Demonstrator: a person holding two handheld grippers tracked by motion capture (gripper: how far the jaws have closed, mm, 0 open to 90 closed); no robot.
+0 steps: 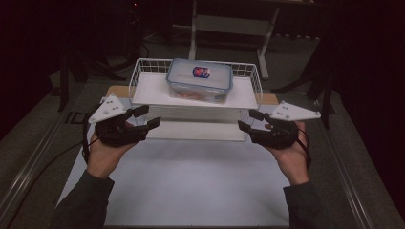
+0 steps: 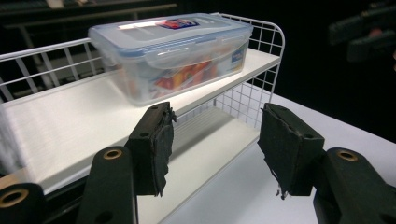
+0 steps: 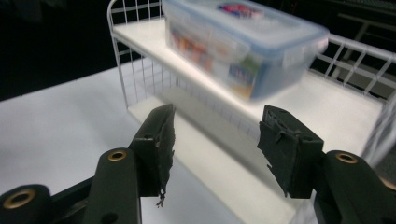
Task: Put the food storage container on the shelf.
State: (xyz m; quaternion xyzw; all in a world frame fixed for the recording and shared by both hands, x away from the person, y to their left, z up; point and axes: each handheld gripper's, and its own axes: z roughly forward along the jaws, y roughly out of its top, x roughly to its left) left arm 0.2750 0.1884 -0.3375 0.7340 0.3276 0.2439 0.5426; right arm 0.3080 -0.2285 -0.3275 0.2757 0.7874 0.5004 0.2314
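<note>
White worktop (image 1: 191,186) under both hands. Wire rack (image 1: 143,71) at far edge, two white shelves. Clear lidded box (image 1: 199,80) on upper shelf, right of centre, contents reddish, possibly food. Left gripper (image 1: 142,118) at rack's left front corner, jaws spread, empty. Right gripper (image 1: 249,120) at right front corner, jaws spread, empty. Box beyond and above both, well apart from jaws.

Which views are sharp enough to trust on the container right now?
High view: dim surroundings, but the container on the rack reads clearly. Left gripper view: sharp, with glare on its lid. Right gripper view: container smeared by blur.
</note>
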